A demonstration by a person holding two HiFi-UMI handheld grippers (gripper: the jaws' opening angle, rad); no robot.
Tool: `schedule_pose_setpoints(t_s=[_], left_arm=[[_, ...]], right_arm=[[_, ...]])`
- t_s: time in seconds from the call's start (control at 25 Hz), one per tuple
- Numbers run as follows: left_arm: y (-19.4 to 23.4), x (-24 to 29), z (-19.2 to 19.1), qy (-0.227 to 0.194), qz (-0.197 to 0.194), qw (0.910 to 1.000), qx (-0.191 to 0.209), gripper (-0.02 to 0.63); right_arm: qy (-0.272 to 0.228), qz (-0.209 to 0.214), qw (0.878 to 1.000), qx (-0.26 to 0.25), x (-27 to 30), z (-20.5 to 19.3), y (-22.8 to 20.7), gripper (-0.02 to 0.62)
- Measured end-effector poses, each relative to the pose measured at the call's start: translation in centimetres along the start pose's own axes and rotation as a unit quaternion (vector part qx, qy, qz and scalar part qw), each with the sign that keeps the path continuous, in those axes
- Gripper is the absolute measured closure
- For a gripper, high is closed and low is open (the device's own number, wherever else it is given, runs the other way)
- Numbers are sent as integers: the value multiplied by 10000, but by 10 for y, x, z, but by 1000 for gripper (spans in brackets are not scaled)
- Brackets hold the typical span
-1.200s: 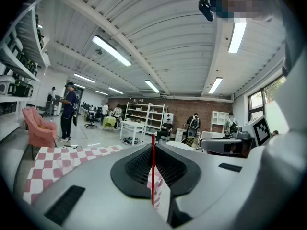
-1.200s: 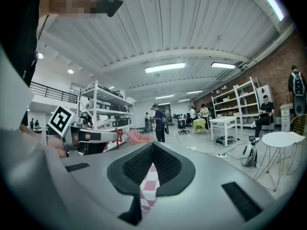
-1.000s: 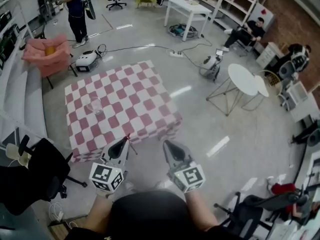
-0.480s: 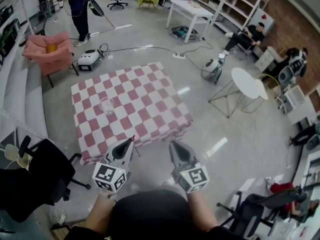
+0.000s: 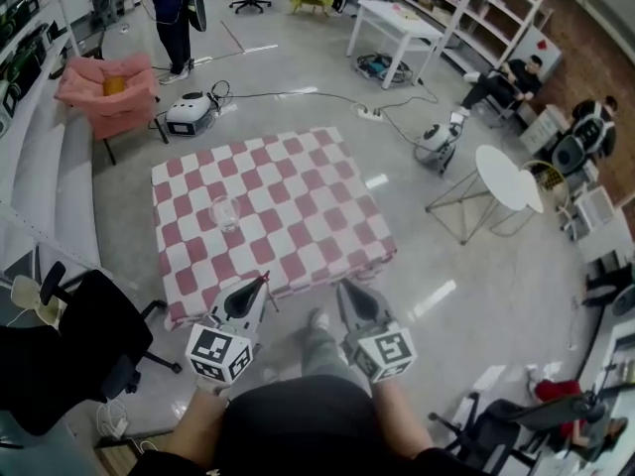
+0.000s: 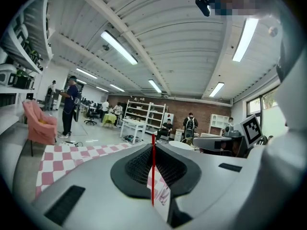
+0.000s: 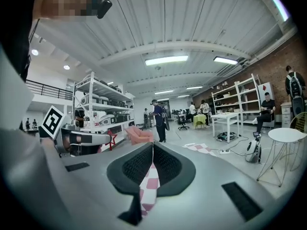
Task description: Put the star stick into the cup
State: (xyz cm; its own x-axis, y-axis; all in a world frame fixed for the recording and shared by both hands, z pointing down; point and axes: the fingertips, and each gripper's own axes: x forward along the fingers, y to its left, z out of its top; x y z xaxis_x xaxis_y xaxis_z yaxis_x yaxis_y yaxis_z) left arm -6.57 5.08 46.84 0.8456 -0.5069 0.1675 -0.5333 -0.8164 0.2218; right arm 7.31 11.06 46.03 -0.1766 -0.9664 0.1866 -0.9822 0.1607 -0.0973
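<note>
- Left gripper [image 5: 255,289]: jaws nearly closed, pinching the star stick [image 6: 153,176].
- Star stick: thin red rod, upright between the jaws, with an open red star [image 7: 113,139] at the jaw tips.
- Right gripper [image 7: 152,144]: jaws pressed together, nothing between.
- Cup [image 5: 224,212]: clear, standing on the checked table [image 5: 298,196] ahead of the left gripper, well apart.

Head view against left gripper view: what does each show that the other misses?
Only the head view: the clear cup standing on the checkered table. Only the left gripper view: the left gripper seen close up, its jaws closed on the thin red star stick. Both: the checkered table, the right gripper with its marker cube, and people farther off in the room.
</note>
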Motion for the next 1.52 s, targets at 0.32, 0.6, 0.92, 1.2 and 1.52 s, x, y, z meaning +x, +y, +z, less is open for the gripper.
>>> schedule_pose_setpoints(t_s=[0.32,0.6,0.92,1.2,1.52], left_arm=[[25,60,16,57,400,9992,69,552],[34,131,37,88,770,9969,141,552],[37,188,47,111,1169,9931,63,552],[49,210,55,121,1218,9925,4,552],[89,202,72,-27,1075,9942,-10,552]], right_arm=[[-122,539,9985,51,62,14,-53,578],[-101,937,9952,249,107,32,-117,578],[-64,1442,9886,431,144,43,-167,578],[5,1685,9851,347,168,48,-169,578],[111,1534,9874,374,192,48,-140,578]])
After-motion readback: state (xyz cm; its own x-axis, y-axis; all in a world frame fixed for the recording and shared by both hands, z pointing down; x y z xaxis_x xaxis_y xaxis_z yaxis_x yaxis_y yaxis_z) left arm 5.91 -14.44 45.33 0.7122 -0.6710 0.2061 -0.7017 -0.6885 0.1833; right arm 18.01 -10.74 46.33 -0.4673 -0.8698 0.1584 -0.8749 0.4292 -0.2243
